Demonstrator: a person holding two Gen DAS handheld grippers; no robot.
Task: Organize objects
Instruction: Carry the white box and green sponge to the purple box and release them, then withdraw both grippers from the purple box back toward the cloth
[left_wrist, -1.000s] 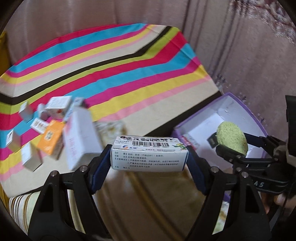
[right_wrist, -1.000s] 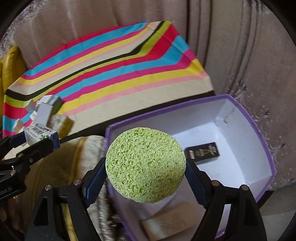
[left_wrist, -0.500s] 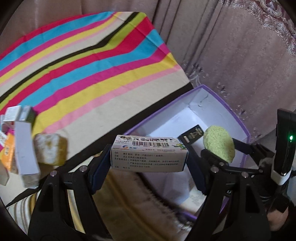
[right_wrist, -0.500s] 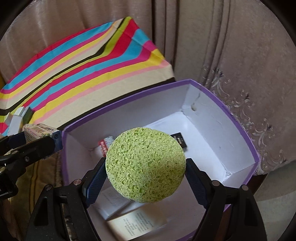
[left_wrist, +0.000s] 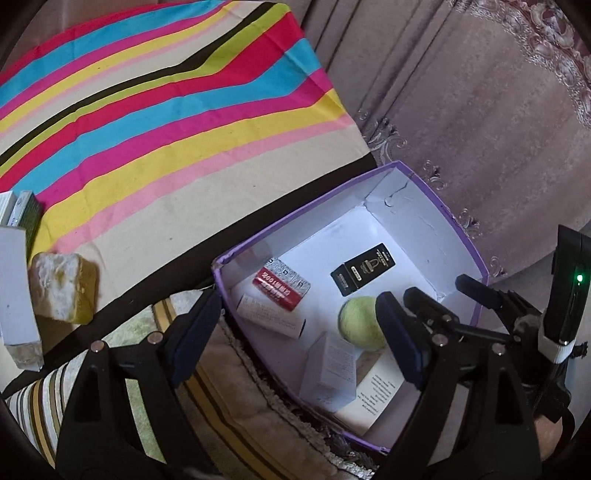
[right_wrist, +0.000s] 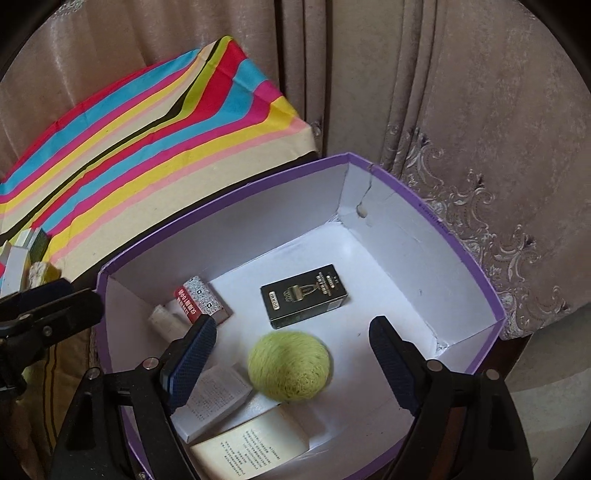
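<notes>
A purple box (right_wrist: 476, 273) with white inside walls lies below both grippers. My left gripper (left_wrist: 297, 301) hangs over its near-left corner, its jaws opening with nothing between them. Under it lie a white medicine box (left_wrist: 269, 317) and a red and silver box (left_wrist: 280, 284). My right gripper (right_wrist: 293, 326) is over the box's middle, its jaws also opening and touching nothing. The round green sponge (right_wrist: 290, 365) is loose below them, motion-blurred, by the box floor; the sponge (left_wrist: 360, 326) also shows beside the right gripper (left_wrist: 443, 295). A black box (right_wrist: 304, 295) lies behind it.
Another white box (right_wrist: 210, 402) and a printed leaflet (right_wrist: 255, 446) lie at the purple box's near end. The striped tablecloth (left_wrist: 166, 122) spreads to the left, with a yellow-white block (left_wrist: 62, 291) and several small boxes (left_wrist: 16, 280) at its edge. Curtains (right_wrist: 461, 110) hang behind.
Both grippers have opened and let go: the medicine box has left the left jaws and the green sponge has dropped from the right jaws into the purple box. Both views swung further over the box.
</notes>
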